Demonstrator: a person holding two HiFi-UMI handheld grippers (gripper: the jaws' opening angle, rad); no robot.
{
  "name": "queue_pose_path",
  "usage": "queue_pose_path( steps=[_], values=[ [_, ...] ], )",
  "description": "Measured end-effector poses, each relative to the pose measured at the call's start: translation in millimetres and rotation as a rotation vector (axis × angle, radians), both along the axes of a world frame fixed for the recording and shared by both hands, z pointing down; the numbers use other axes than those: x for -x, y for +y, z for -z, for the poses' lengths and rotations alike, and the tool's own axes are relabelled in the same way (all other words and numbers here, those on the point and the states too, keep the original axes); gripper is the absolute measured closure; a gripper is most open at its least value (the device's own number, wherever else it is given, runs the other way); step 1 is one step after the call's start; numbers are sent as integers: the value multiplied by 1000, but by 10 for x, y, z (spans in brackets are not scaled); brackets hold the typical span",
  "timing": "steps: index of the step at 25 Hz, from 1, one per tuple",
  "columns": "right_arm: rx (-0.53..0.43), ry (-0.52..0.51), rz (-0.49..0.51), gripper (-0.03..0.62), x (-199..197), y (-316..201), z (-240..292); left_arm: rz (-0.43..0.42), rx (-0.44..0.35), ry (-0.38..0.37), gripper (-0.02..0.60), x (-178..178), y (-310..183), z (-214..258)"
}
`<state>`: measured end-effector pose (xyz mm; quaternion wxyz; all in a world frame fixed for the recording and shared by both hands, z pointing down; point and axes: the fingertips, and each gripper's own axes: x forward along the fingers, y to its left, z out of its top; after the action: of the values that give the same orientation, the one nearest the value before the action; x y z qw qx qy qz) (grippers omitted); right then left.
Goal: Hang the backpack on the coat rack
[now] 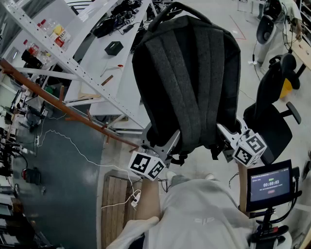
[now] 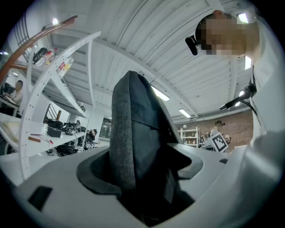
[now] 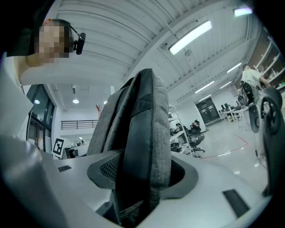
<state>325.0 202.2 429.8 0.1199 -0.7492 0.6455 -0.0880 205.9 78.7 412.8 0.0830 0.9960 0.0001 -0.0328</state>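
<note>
**Q:** Item: backpack point(image 1: 187, 73). Location?

**A:** Raised in front of me, straps facing. Left hand-held gripper point(image 1: 161, 143) and right hand-held gripper point(image 1: 226, 135) each clamp a bottom corner.

**Q:** Handling?

**A:** Soft, floppy, moderately heavy, I judge. Hook by top loop point(image 1: 165, 9).

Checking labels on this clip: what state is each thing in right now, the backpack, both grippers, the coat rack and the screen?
backpack: held up in the air, straps facing the head camera, not yet hung.
left gripper: shut on the backpack's lower left edge.
right gripper: shut on its lower right edge.
coat rack: off to the left, backpack not on it.
screen: lit.
</note>
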Motion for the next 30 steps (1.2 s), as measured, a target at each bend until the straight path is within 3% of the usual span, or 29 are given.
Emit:
queue_pose_path(
  steps=[5,10,16,22,30],
  values=[
    [-3,9,57,356,383,-802,28,63,-5,9,230,469,-716,26],
    [5,11,199,356,1105,-1891,11,207,4,8,230,1334,-1616,-12],
    [-24,16,345,356,1597,-2435,200,352,-22,13,230,1954,-1932,204],
    [-41,11,518,356,2040,-3523,-2,525,-38,7,230,2501,-2741,32],
    [-68,31,728,356,2507,-4095,172,743,-62,21,230,3023,-2948,182]
  ],
)
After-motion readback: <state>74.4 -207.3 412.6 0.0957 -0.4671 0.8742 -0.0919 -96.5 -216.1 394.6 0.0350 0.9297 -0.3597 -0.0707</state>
